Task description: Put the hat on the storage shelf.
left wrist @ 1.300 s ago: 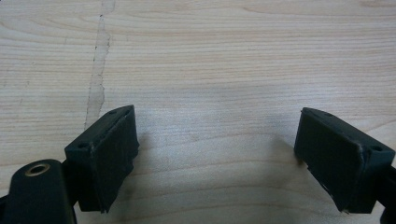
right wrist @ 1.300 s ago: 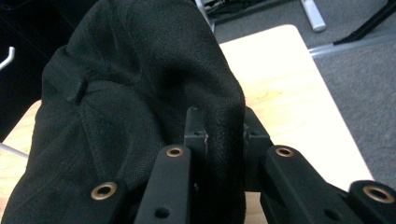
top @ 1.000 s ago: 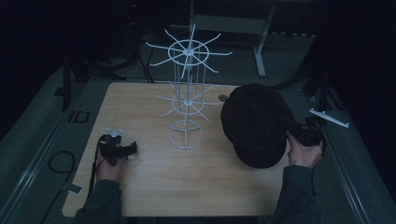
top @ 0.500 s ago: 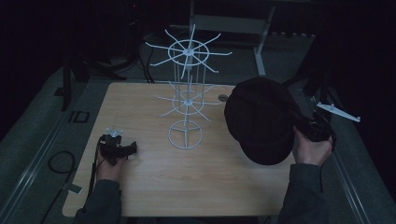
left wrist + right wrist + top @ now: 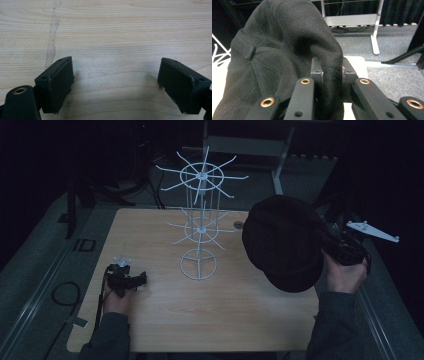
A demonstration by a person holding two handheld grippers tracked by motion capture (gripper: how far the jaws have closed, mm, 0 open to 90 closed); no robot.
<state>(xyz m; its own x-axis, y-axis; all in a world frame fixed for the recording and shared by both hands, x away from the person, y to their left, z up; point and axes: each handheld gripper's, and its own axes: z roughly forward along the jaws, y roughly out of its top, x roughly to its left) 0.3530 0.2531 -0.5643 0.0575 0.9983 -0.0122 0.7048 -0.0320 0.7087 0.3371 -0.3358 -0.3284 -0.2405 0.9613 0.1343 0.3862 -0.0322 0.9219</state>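
A dim room, seen from above a pale wooden tabletop (image 5: 210, 320).

Near the tabletop's left edge, toward the near left corner, a hand rests on the wood holding the left tongs (image 5: 131, 281). In the left gripper view these left tongs (image 5: 116, 86) stand wide open, the two black pads far apart with nothing but bare wood grain between them. They grip nothing, and the pads sit close over the tabletop (image 5: 112, 32).

At the middle of the tabletop stands a white wire rack (image 5: 200, 227), upright on a round ring base, with two tiers of thin spokes fanning out from a central post, the upper tier wider than the lower. Nothing hangs on it.

Just right of the rack, over the right edge of the tabletop, a black cap (image 5: 286, 242) is held up in the air, clear of the wood. It looks round and floppy, made of soft, fuzzy dark cloth, with its broad top facing the camera.

The right tongs (image 5: 334, 247), held in a hand beyond the right edge, are closed tight on a fold of the cap's edge. In the right gripper view the right tongs (image 5: 331, 75) pinch that fold between their pads, and the cap (image 5: 277, 50) billows up and to the left.
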